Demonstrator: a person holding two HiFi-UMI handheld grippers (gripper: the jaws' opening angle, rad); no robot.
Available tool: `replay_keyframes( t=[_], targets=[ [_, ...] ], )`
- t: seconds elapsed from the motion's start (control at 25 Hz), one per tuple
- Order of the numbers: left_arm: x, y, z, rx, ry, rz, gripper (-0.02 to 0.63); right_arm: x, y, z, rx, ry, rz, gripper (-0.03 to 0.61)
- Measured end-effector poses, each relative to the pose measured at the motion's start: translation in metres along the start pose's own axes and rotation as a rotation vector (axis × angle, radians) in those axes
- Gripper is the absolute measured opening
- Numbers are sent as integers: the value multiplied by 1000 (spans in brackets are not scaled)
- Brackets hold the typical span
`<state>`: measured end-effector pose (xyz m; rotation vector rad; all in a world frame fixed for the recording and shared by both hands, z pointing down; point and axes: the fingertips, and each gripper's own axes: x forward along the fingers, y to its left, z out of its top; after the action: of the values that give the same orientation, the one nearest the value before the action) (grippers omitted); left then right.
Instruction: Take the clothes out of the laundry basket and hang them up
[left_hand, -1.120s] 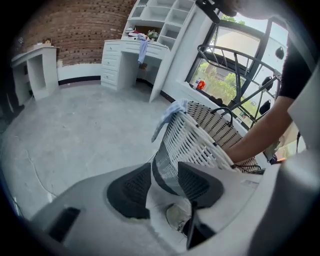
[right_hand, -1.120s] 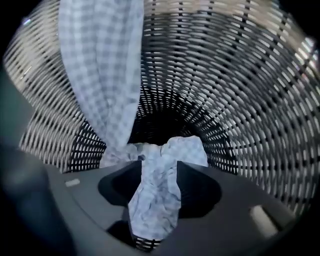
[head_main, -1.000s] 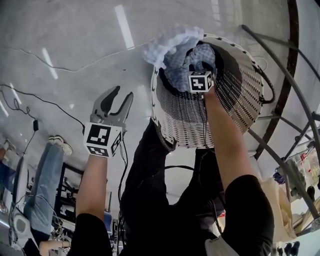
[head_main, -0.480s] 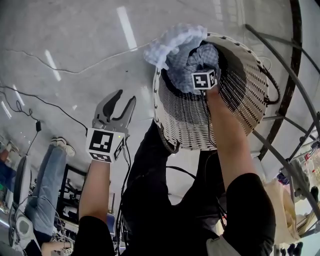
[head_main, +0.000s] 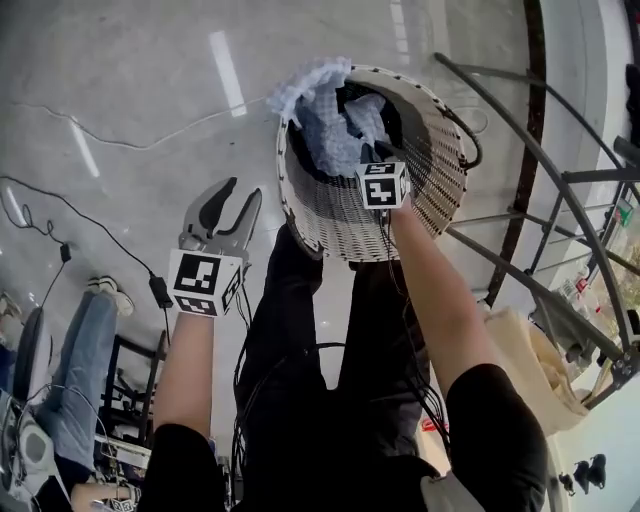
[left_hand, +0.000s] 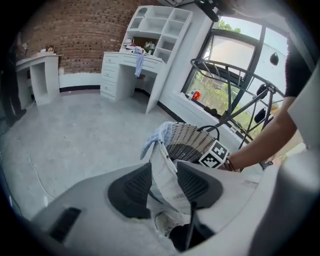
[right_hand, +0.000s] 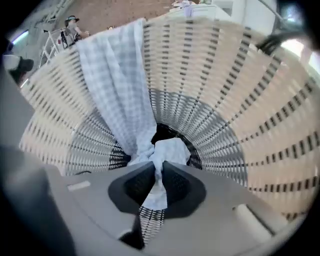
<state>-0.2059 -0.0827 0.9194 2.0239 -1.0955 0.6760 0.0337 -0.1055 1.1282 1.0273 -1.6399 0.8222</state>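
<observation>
White wicker laundry basket (head_main: 335, 215) above grey floor, pale blue checked cloth (right_hand: 117, 85) trailing from its rim down inside. Within the basket, right gripper (right_hand: 156, 167), fingers just closed, clenched on that cloth. Beside the basket, left gripper (head_main: 240, 192), fingers released, grasping nothing.

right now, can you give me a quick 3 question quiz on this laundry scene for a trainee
1. True or false: the left gripper holds a garment.
2. What is the right gripper shut on? A: a hanger. B: a pale checked cloth. C: a bottle.
3. Fill in: the right gripper reaches down into the white wicker ___.

Key
1. False: its jaws stand apart with nothing in them.
2. B: the jaws have just been closing and the cloth is pinched between them.
3. basket
</observation>
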Motion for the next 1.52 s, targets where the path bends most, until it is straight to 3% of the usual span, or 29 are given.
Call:
replay_keyframes(
  t=[0.24,0.48,0.68,0.8,0.92,1.08,1.2,1.28,1.4,1.48,1.52],
  targets=[
    [-28,-37,38,28,-27,-33,167,-118,10,22,62,-74,37,57],
    [-44,-77,75,63,-39,-93,175,-245,2,71,65,-194,77,55],
    [-61,-123,87,205,13,-181,214,-362,5,111,90,-297,163,54],
    [-58,-138,85,281,54,-198,246,-429,3,136,69,-370,190,54],
    [-55,-143,91,289,68,-211,275,-492,6,153,71,-425,220,52],
    [-53,-160,96,328,98,-239,374,-572,17,168,60,-504,270,52],
    [-45,-173,81,321,166,-291,459,-623,22,179,50,-565,286,52],
    [-45,-182,81,324,180,-314,462,-654,27,188,40,-607,291,52],
    [-43,-202,100,316,120,-348,443,-692,31,202,32,-652,303,51],
    [-44,-217,119,294,85,-369,368,-710,30,207,21,-674,302,51],
    [-45,-223,128,279,66,-375,290,-717,29,207,15,-684,299,51]
  ],
)
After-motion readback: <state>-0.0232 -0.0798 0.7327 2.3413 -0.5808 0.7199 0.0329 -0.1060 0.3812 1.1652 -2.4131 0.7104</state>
